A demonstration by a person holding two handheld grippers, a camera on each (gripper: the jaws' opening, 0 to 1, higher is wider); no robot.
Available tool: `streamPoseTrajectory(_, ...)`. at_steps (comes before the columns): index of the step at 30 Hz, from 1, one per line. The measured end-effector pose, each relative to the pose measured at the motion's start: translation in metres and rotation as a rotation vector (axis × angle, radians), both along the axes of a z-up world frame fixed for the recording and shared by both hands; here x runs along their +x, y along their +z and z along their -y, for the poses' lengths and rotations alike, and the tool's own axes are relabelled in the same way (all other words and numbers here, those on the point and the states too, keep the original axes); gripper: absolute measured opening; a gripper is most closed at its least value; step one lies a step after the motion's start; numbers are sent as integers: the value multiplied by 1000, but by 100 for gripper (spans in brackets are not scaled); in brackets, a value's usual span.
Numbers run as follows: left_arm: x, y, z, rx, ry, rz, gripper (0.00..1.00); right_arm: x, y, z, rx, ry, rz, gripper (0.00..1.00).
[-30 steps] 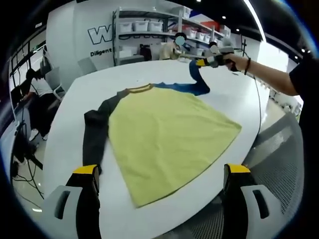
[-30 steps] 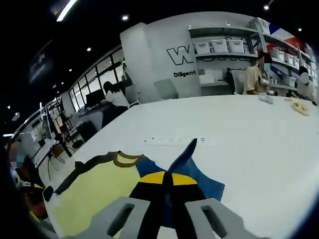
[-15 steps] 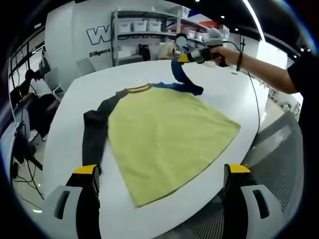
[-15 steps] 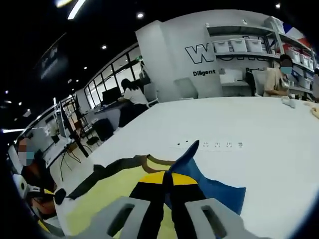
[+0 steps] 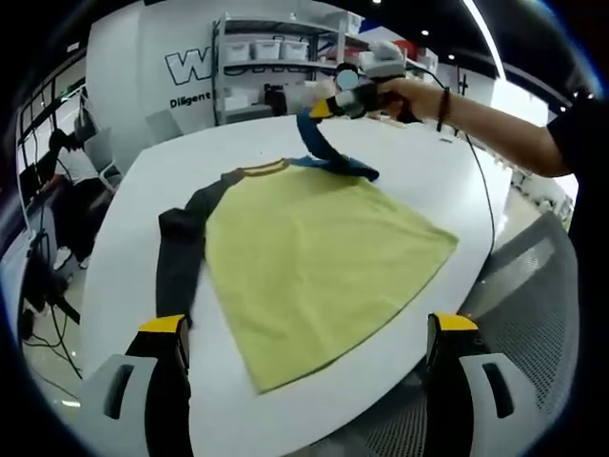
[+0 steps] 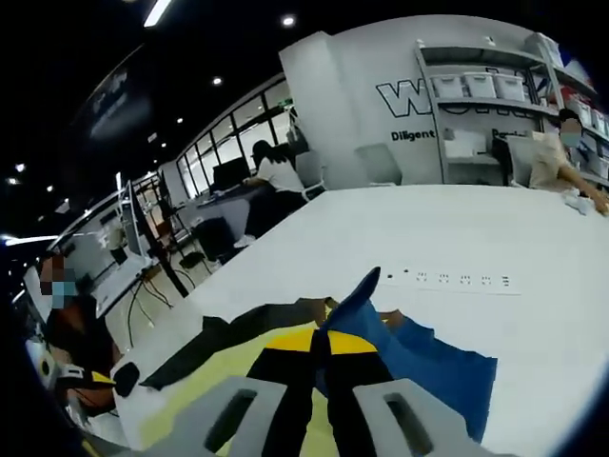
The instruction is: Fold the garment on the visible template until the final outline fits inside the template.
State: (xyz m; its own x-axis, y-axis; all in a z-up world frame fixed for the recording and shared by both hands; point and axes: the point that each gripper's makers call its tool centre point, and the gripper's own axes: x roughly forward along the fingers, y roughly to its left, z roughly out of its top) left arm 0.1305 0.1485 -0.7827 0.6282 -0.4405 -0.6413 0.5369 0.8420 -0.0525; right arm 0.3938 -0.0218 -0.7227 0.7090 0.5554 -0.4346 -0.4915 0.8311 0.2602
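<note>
While the blue sleeve (image 6: 366, 295) was pinched by the right tongs (image 6: 322, 343), the left tongs (image 5: 304, 333) were held wide at the tabletop (image 5: 133, 238) edge, beside the yellow garment (image 5: 314, 257).

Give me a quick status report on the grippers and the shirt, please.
Right gripper shut on blue sleeve, lifted over shirt. Left gripper open, holding nothing. Dark sleeve flat on table. Nothing in the way.
</note>
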Motion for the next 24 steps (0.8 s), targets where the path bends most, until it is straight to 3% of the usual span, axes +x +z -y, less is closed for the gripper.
streamPoseTrajectory(17, -6, -6, -8, 7, 26, -14, 99, -11, -14, -65, -90, 112, 5, 0)
streamPoseTrajectory(24, -9, -8, -11, 6, 37, -19, 99, -5, -19, -85, -108, 153, 14, 0)
